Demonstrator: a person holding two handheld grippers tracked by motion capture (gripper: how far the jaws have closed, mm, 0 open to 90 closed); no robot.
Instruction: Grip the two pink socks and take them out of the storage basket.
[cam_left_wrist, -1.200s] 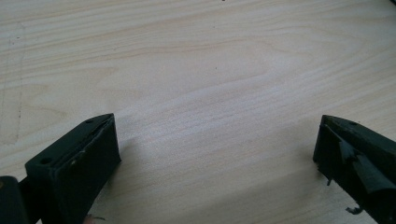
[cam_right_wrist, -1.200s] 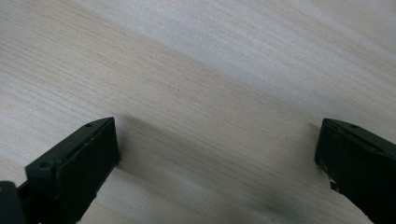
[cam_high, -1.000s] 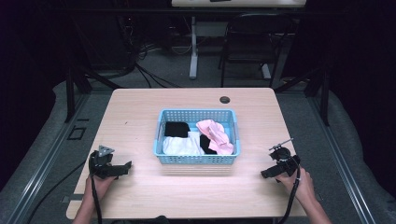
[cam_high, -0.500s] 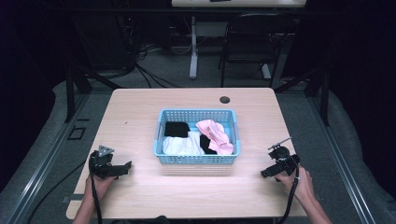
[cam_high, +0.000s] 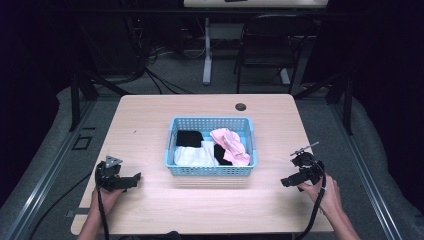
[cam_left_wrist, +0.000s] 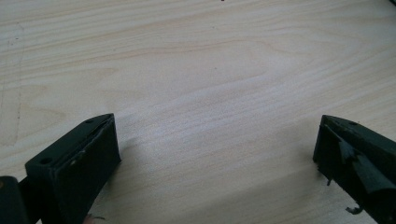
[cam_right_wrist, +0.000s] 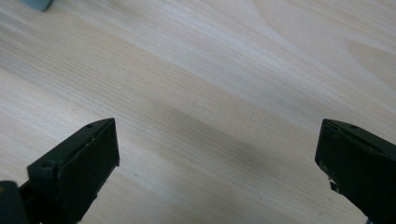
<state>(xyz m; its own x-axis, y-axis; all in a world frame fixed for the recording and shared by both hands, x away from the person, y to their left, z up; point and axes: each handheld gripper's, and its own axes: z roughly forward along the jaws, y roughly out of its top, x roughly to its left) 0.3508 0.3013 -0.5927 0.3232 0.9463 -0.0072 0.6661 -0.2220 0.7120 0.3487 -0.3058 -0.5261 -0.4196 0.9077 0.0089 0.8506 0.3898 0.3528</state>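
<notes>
A light blue plastic basket (cam_high: 210, 170) stands at the middle of the wooden table (cam_high: 150, 120). Inside it lie a black cloth (cam_high: 189, 137), a white cloth (cam_high: 192, 156) and a pink cloth (cam_high: 229, 142), with another dark piece between white and pink. My left gripper (cam_high: 136, 178) rests low at the front left, held by a hand, jaws wide apart over bare wood (cam_left_wrist: 210, 116). At the front right my right gripper (cam_high: 285, 182) hovers just above the table, also open with nothing between its jaws, bare wood (cam_right_wrist: 210, 116) ahead of it.
A round cable hole (cam_high: 240, 106) sits near the table's far edge. Beyond the table stand a dark chair (cam_high: 265, 45), a white table leg (cam_high: 207, 50) and loose cables on the floor. Cables trail from both grippers toward the front edge.
The right gripper has shifted very slightly; the left gripper and the basket stay as they were.
</notes>
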